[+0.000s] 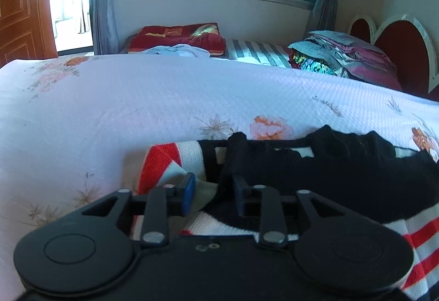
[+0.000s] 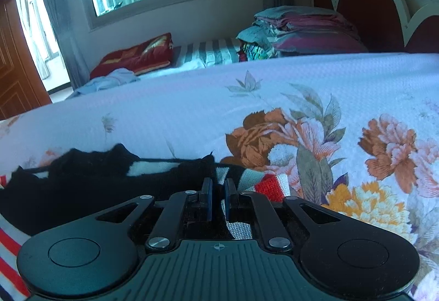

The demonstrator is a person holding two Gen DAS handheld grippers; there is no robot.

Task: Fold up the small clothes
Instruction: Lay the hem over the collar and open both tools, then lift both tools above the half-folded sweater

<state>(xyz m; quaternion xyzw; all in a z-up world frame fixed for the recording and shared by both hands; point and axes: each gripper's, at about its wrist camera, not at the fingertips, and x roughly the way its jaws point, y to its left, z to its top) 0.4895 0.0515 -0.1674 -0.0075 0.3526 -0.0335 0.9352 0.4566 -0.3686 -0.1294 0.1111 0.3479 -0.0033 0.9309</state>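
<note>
Left wrist: left tongs part-open astride sweater edge | right tongs pinching hem | bedspread bare beyond

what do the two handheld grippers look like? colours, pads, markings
Both are matte black with round side discs, silver pivot pins and blue-padded fingers. The left gripper has a smooth body; the right gripper has a ribbed grey-green top with a small crosshair mark. No cables or sleeves visible.

Floral bedspread bears a black-and-striped garment

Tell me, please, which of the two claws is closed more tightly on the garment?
The right claw: its pads sit almost together, pinching the striped garment. The left claw shows a clear gap.
</note>
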